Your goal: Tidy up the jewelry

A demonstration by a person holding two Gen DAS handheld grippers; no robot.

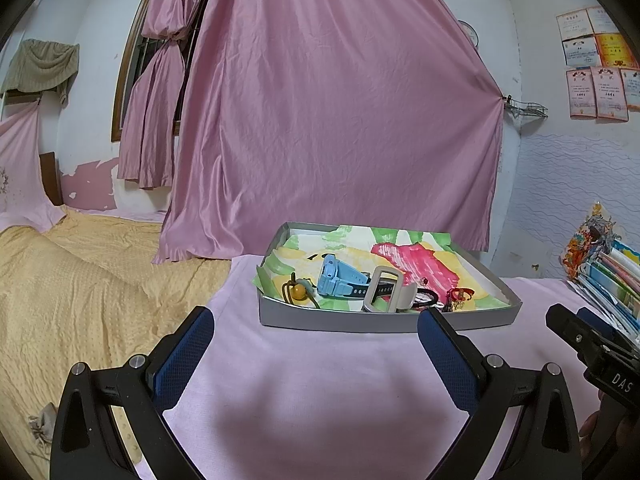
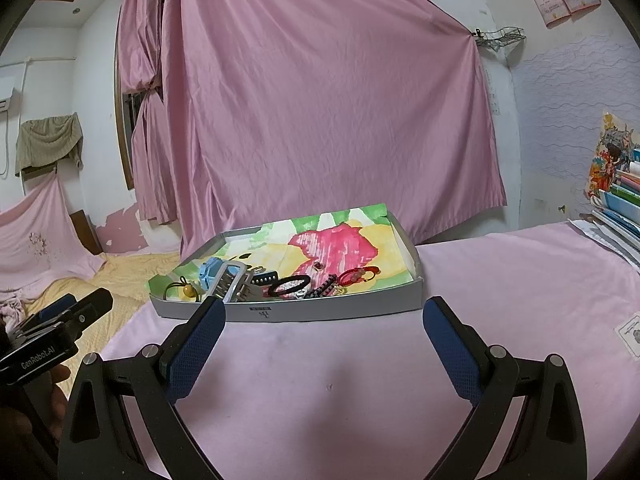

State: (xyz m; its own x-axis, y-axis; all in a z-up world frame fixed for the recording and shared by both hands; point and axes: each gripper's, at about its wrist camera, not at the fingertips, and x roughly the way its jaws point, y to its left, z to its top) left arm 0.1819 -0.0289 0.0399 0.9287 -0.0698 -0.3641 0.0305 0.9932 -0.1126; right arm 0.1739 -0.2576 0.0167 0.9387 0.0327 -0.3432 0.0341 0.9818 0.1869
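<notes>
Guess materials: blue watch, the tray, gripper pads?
Blue watch: likely matte plastic or silicone, uniform pale blue, moulded edges. Tray: probably grey cardboard, thin folded walls, printed mark; painted paper lines it. Left gripper pads: seemingly blue textured rubber, fine dimpled grid.

Soft, dim indoor light with a pinkish cast, faint shadows on the pink tablecloth (image 1: 320, 380), strong fisheye bending and dark vignetted corners.

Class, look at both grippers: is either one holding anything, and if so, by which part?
Nothing is held. The left gripper and right gripper are both open and empty above the pink cloth, short of the tray of jewelry.
</notes>
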